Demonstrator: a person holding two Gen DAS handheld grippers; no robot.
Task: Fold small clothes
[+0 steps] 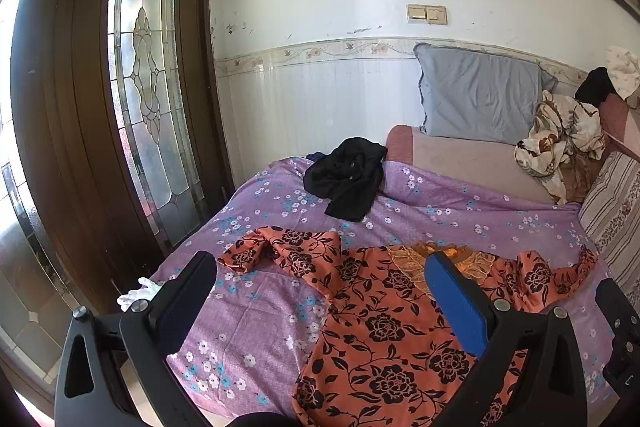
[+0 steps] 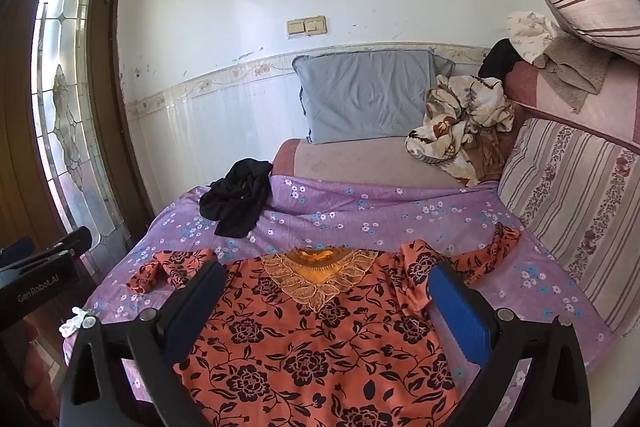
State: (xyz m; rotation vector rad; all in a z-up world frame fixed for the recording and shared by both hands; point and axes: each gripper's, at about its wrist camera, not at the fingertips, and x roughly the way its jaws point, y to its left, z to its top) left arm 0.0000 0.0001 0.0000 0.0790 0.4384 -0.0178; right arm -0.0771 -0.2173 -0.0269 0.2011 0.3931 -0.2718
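An orange floral top [image 2: 316, 347] lies spread face-up on the purple flowered bedsheet [image 2: 360, 211], its lace-trimmed neckline [image 2: 316, 279] pointing toward the far wall and both sleeves thrown out sideways, the left sleeve [image 2: 160, 269] crumpled near the bed's edge and the right sleeve [image 2: 492, 247] trailing toward the striped cushion [image 2: 568, 195]. The right gripper [image 2: 326, 303] hovers above the chest of the garment with its fingers spread wide and nothing between them; the left gripper [image 1: 320, 303] hangs over the garment's left side, likewise wide apart and empty, one pad over bare sheet and the other over the cloth. Judging from this, the top is laid out but no fold has been made, so the step in hand looks like the approach to a first grasp. The next move probably calls for each gripper to descend on a sleeve or shoulder edge, pinch only the top garment without catching the sheet beneath, and carry it inward across the body; the fabric looks thin and slippery, so a shallow pinch may let it slide out. A black garment [image 2: 236, 203] sits bunched farther up the bed, well apart from the top, and a cream patterned cloth [image 2: 460, 123] is heaped near the grey pillow [image 2: 368, 95]; both seem to await their turn
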